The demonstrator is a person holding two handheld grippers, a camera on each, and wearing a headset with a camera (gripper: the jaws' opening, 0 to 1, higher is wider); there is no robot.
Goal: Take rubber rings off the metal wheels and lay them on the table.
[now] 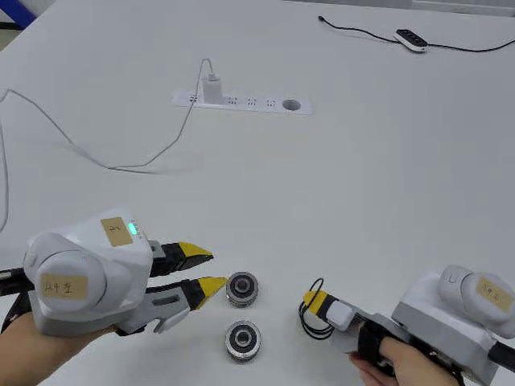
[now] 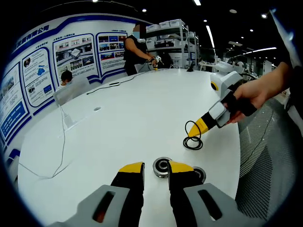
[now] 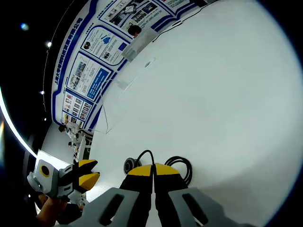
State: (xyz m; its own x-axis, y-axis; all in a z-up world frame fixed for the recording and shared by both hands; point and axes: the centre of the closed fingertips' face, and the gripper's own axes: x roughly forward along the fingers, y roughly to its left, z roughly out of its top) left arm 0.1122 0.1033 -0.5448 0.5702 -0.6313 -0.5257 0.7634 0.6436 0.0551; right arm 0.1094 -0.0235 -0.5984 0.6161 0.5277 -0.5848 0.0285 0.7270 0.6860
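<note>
Left gripper, lower left of the head view: jaws parted with nothing between them, tips just short of the upper wheel. The lower wheel lies directly below it at bottom centre, the two apart. Both rest flat on the table. Right gripper, lower right: jaws closed on a black ring, whose loop stands up from the tips. A second ring lies on the table at those tips, right of the wheels.
</note>
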